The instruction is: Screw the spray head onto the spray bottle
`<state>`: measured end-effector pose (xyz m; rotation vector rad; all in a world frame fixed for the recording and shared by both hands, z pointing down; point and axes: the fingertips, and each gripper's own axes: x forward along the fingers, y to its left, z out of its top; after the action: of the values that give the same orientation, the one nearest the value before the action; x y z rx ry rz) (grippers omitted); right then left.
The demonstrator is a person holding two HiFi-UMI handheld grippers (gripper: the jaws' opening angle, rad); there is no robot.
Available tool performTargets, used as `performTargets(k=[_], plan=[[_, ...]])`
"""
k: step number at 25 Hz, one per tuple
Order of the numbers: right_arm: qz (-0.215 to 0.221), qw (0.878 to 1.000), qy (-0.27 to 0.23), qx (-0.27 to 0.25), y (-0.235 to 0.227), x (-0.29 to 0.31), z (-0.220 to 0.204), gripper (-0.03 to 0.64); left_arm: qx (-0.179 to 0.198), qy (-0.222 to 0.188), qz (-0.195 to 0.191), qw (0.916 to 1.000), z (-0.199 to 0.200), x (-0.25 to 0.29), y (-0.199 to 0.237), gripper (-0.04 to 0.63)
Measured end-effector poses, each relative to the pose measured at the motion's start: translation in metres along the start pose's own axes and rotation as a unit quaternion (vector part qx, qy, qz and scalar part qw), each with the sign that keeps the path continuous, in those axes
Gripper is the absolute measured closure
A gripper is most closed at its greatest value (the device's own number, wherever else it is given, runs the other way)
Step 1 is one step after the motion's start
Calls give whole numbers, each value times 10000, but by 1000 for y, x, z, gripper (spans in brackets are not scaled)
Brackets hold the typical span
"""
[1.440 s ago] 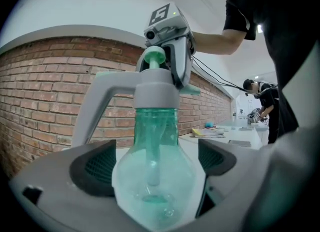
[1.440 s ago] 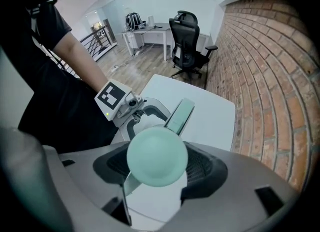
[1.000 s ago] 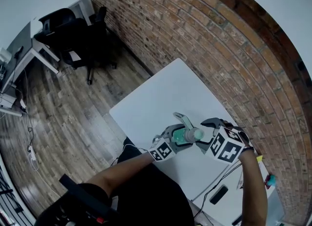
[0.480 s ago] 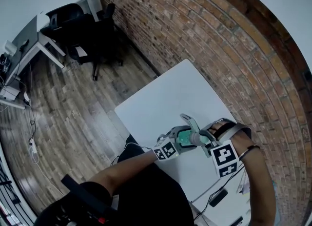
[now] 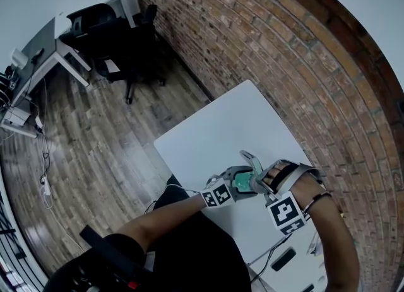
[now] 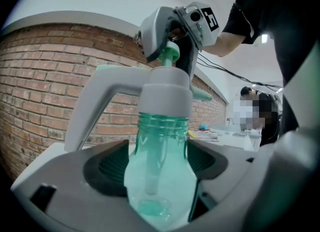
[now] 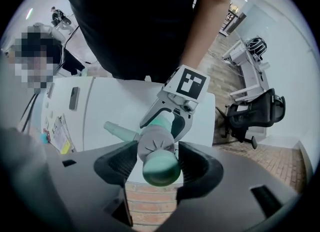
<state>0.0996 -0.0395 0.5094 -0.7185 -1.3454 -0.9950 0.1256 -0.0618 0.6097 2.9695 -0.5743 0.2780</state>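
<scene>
**Head view.** Low and right of the middle, the two grippers meet over the white table [image 5: 208, 127]. The left gripper [image 5: 242, 182] holds the green spray bottle [image 5: 240, 185] from the side. The right gripper [image 5: 264, 180] comes at the spray head [image 5: 255, 177] from the right. All of it is very small here. I cannot see the pads or the screw part. A pale bit of the head pokes toward the top of the picture, and I cannot tell whether it is the trigger or the nozzle.

**Left gripper view.** The bottle stands up straight in the low middle. The two dark pads pinch its sides. The grey spray head sits on the neck and looks straight. I think the best thing for this hand is to hold steady and not squeeze hard, because the thin bottle could dent. The collar hides the screw lines, so I cannot tell how tight it is. The gripper's own body cuts off the bottom of the bottle.

**Right gripper view.** This view looks down on the round top of the head, in the low middle. The pads press on it from both sides. I think the head should turn straight around the neck, with no tipping, or the screw lines may catch wrong. The head hides most of the bottle.
</scene>
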Motion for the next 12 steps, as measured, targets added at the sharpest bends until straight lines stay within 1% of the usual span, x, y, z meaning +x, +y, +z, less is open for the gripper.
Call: performTargets(k=[5,7,9,12], plan=[[78,10000,-2,-53,0,0,1,354,36,-19,-168,9999,10,-2,-1,236],[72,10000,-18,38,0,0,0,354,55,-4,-184,9998,9,-2,-1,236],[61,9993,-97,345,-2,0,-4,354,72,-11,-161,9998,9,-2,0,236],[146,9945,-259,1004,-3,-5,-10,354,78,-42,-113,9999,10,-1,1,236]])
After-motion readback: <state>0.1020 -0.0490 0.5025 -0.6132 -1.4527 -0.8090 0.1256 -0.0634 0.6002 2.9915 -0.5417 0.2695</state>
